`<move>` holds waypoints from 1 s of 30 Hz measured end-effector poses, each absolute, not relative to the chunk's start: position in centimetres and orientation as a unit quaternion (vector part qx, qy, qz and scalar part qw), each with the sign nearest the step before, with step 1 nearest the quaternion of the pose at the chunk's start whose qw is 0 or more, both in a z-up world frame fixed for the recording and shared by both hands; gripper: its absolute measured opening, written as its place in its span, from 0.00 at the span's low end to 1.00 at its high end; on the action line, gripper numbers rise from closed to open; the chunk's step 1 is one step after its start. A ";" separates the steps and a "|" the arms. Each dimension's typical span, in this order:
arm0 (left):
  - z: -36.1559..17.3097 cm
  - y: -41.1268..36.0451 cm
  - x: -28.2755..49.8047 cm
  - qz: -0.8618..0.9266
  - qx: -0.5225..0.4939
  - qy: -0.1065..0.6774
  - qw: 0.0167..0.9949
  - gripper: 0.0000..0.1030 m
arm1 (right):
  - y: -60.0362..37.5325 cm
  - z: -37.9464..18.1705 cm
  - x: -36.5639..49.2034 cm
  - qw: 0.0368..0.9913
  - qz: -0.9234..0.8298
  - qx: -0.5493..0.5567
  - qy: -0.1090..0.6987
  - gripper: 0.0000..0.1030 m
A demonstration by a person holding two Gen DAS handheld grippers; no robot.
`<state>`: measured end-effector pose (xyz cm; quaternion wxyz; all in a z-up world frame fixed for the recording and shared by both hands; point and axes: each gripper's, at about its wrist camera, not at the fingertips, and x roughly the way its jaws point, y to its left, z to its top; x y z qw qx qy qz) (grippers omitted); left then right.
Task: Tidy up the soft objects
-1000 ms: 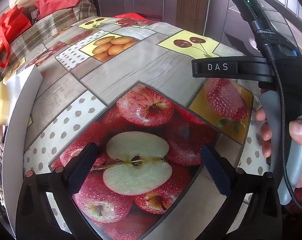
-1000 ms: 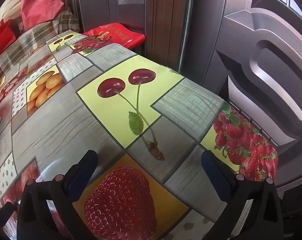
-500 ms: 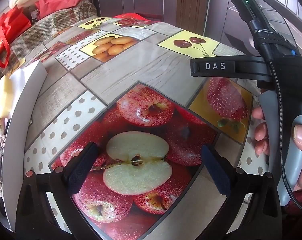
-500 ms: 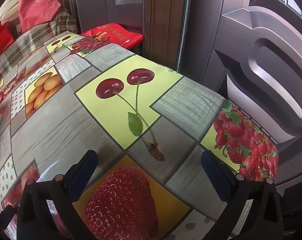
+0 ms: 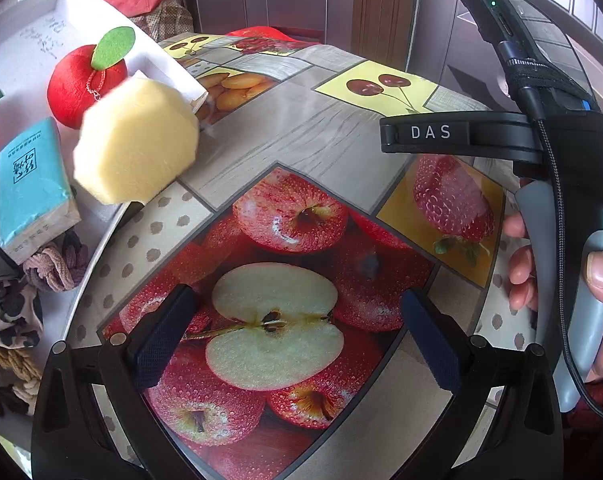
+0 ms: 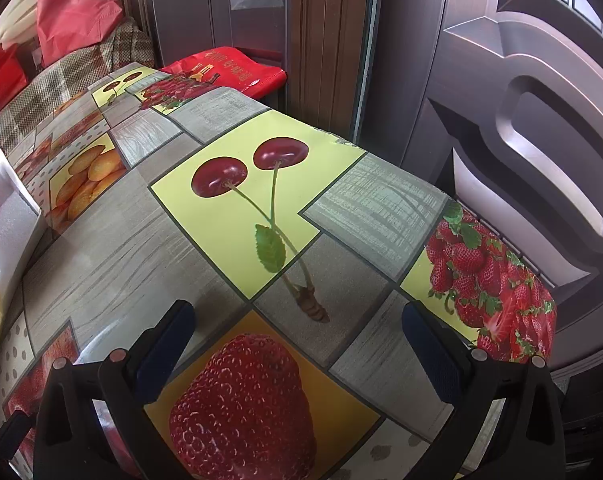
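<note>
Soft objects, namely a yellow sponge [image 5: 135,142], a red plush apple [image 5: 79,84] and a blue tissue pack [image 5: 31,190], crowd a white foam box [image 5: 157,62] at the frame's left, so I judge nothing is picked yet: left gripper [image 5: 297,330] and right gripper [image 6: 301,350] both gape wide and empty, and next must reach leftward.

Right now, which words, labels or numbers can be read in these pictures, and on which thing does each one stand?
"DAS": white letters on the black finger of the right gripper.
Teal packet: dark printed characters, too small to read.
White foam tray: faint handwriting, too blurred to read.
Red bag near the door: gold print, not legible.
No readable numbers anywhere.
</note>
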<state>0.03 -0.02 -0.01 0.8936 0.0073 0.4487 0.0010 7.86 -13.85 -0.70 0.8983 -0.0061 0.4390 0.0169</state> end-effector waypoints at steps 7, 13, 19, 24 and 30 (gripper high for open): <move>0.0 0.0 0.0 0.001 0.007 0.449 0.894 0.99 | -13.9 -0.7 7.9 0.898 0.017 -0.006 0.439 1.00; 0.2 0.0 -0.2 0.001 0.007 0.449 0.894 0.99 | -13.9 -0.8 8.0 0.898 0.017 -0.006 0.439 1.00; 0.2 -0.1 0.1 0.001 0.007 0.449 0.893 0.99 | -13.7 -0.7 7.8 0.899 0.017 -0.006 0.438 1.00; 0.2 -0.1 0.1 0.001 0.007 0.449 0.894 0.99 | -13.7 -0.7 7.7 0.899 0.018 -0.007 0.438 1.00; 0.2 -0.1 0.1 0.001 0.007 0.449 0.894 0.99 | -13.6 -0.7 7.7 0.899 0.018 -0.006 0.437 1.00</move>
